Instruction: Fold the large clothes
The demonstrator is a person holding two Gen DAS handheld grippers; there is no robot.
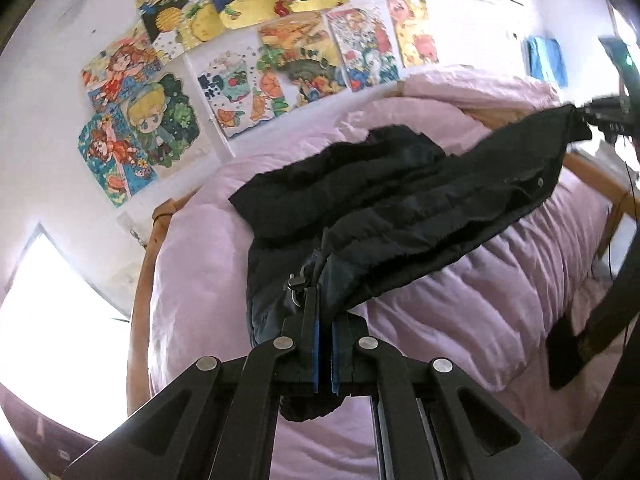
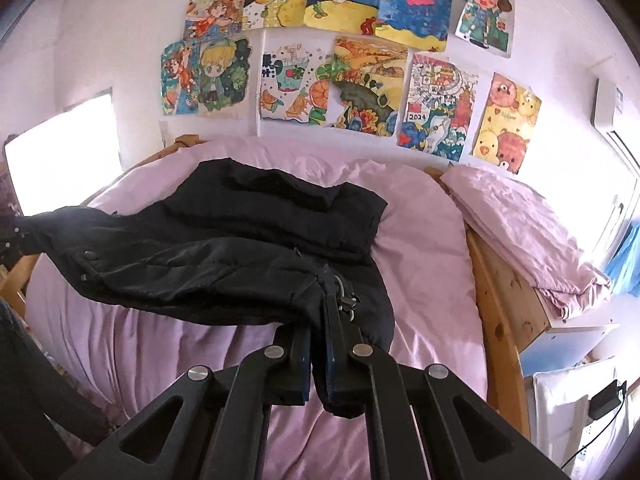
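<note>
Closest to me, my left tongs [image 1: 324,320] are clamped on an edge of the black quilted puffer jacket [image 1: 400,204], the blue pads pressed together with dark fabric bunched between them and a small metal clasp [image 1: 295,284] just beside the left finger. My right tongs [image 2: 318,336] likewise pinch a fold of the same jacket [image 2: 240,248], cloth hanging down between the pads and a metal ring clip [image 2: 346,298] sitting against the right finger.

From both grips the jacket stretches away, its near edge lifted and spanning between my two tongs, while the rest of it lies spread on the pale pink rumpled duvet [image 2: 420,248] covering the bed. In the left view the right tongs [image 1: 600,116] show at the jacket's far corner, well apart from my left ones.

Beyond the jacket, a wooden bed frame [image 2: 500,300] borders the duvet, with a pink pillow [image 2: 520,220] resting past it. Farthest off, colourful children's drawings [image 2: 352,56] cover the white wall [image 2: 120,40], and a bright window [image 2: 60,164] glows at the left.
</note>
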